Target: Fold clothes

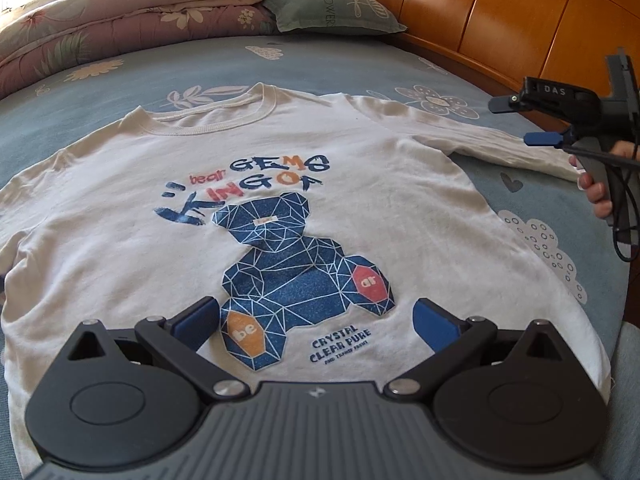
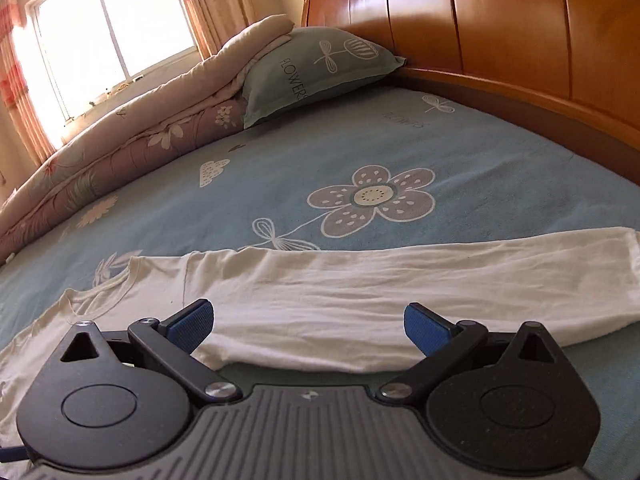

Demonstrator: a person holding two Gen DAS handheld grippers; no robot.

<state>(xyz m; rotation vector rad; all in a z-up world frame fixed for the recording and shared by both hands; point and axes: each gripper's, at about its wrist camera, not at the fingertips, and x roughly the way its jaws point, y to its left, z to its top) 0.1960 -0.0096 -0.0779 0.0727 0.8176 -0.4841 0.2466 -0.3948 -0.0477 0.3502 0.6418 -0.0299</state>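
A white long-sleeved shirt [image 1: 304, 152] with a blue bear print lies spread flat, front up, on the bed. My left gripper [image 1: 314, 322] hovers open above its lower hem, blue pads wide apart and nothing between them. The shirt's right sleeve [image 2: 360, 280] stretches straight out across the sheet. My right gripper [image 2: 308, 326] is open just in front of that sleeve, near the armpit, gripping nothing. From the left wrist view the right gripper [image 1: 516, 122] shows at the far right edge above the sleeve's cuff end, held by a hand [image 1: 596, 192].
The bed has a blue floral sheet [image 2: 400, 152]. A folded quilt [image 2: 120, 136] and a green pillow [image 2: 316, 68] lie along the far side. A wooden headboard [image 2: 500, 32] runs along the right. A window [image 2: 108, 28] is behind the quilt.
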